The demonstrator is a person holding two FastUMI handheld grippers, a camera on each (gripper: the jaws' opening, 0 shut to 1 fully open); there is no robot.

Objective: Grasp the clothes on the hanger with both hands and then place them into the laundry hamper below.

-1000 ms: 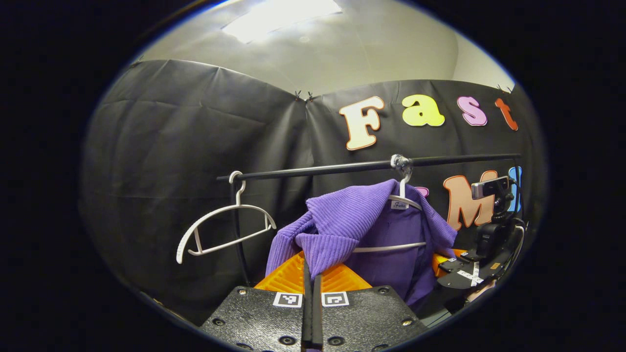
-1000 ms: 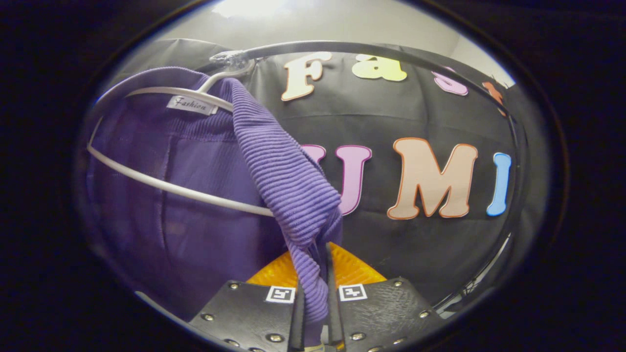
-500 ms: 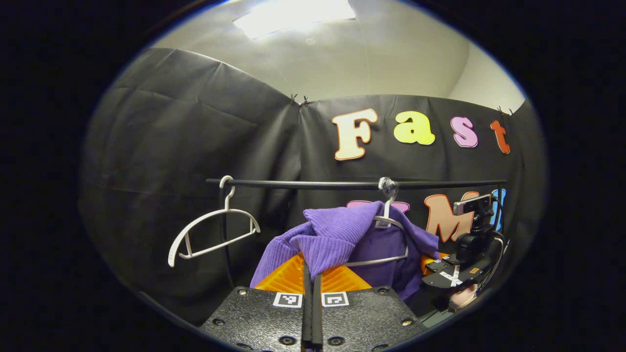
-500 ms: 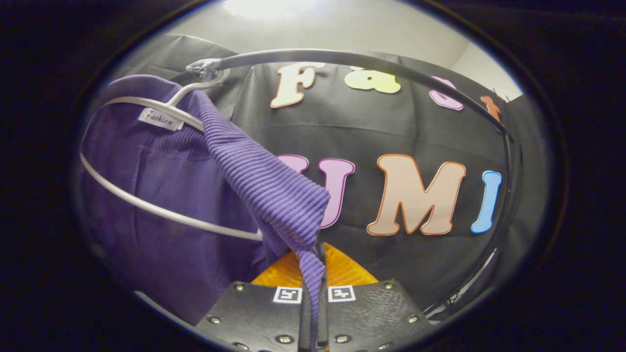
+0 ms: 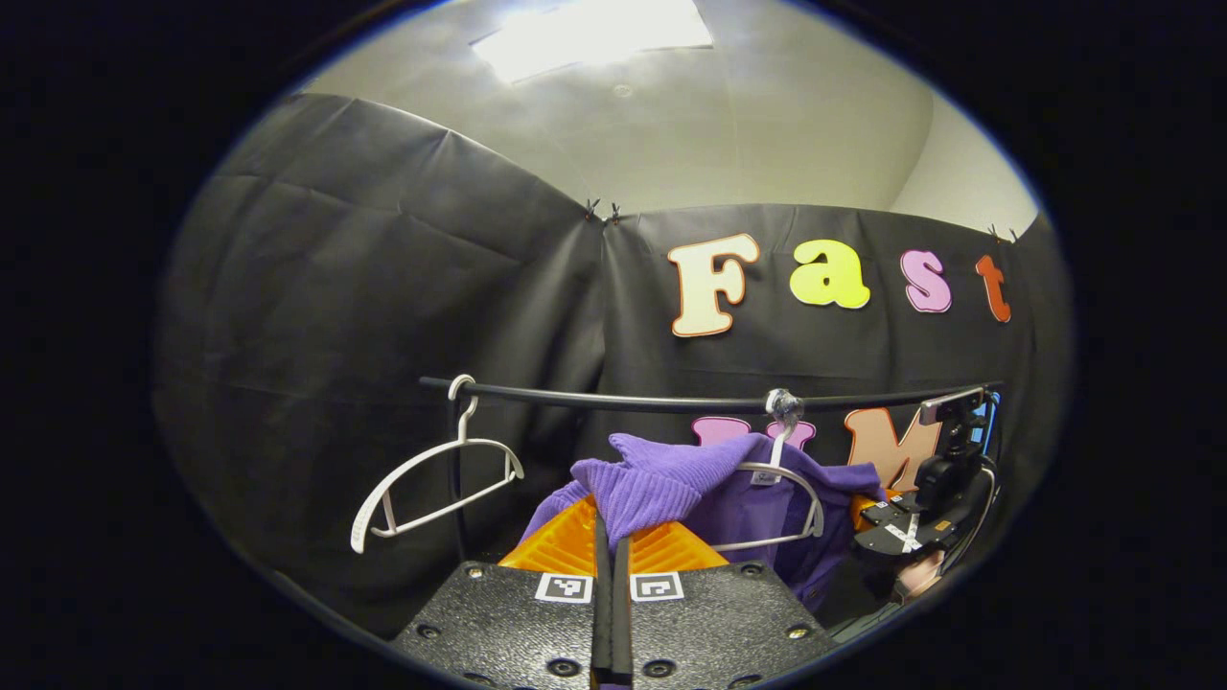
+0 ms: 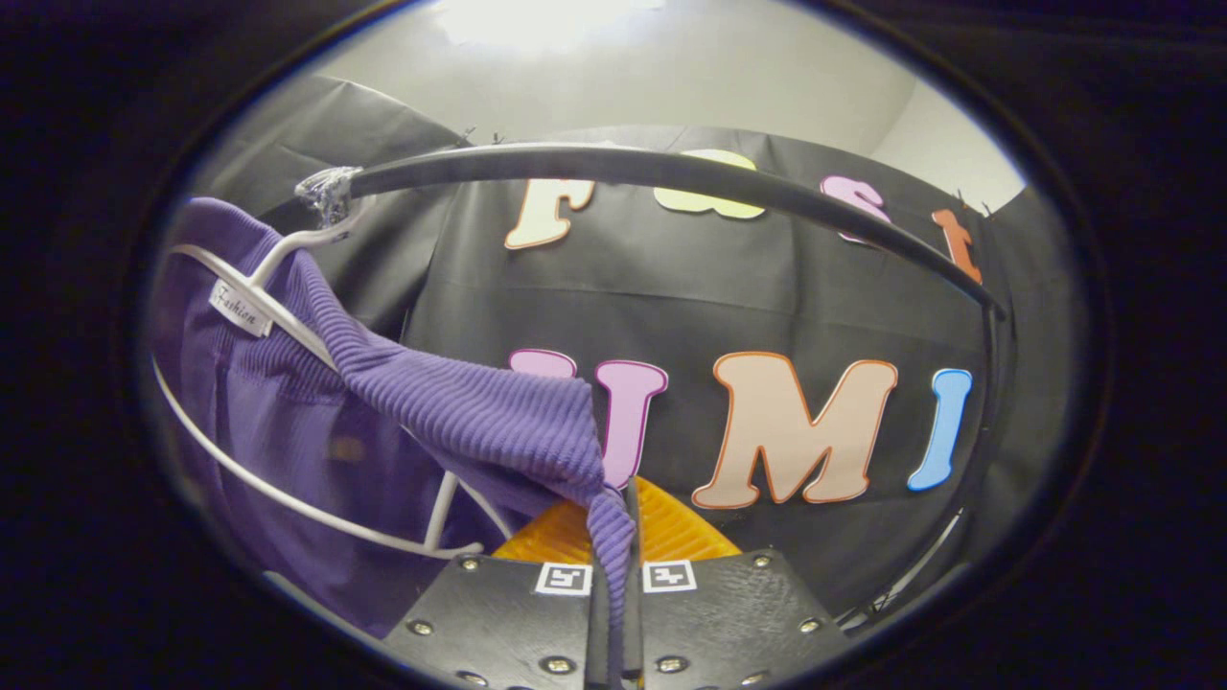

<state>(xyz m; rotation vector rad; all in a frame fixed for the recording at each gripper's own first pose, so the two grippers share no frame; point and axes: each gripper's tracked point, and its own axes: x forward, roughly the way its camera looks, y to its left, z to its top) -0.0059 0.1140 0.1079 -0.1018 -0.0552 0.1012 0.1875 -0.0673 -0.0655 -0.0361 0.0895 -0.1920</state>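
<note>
Purple ribbed knit garment (image 5: pixel 671 479) hangs on a white hanger (image 5: pixel 778 479) hooked on the black rail (image 5: pixel 671 401). In left gripper view its near shoulder is pulled off the hanger toward the camera, cloth bunched at the left gripper (image 5: pixel 611 551) tips. Fingers pressed together, cloth edge pinched between them, almost no gap. Second white hanger (image 5: pixel 431 479), bare, hangs further left on the same rail, tilted.

Right gripper view: right gripper (image 6: pixel 613 537) fingers closed tight on a narrow strip of the same purple garment (image 6: pixel 460 412), which runs down between the two fingers. That side of the cloth stretches from the hanger (image 6: pixel 288 326) neck down to the tips, lifted clear of the hanger's arm. Rest of the garment drapes behind the hanger's lower bar. White label (image 6: pixel 240 309) at the collar. Hanger hook sits at a taped spot on the rail (image 6: pixel 671 172).

Left gripper view also shows the other gripper (image 5: pixel 911 527) far right, beside the garment, a hand (image 5: pixel 915 575) partly visible under it.

No container can be made out.
</note>
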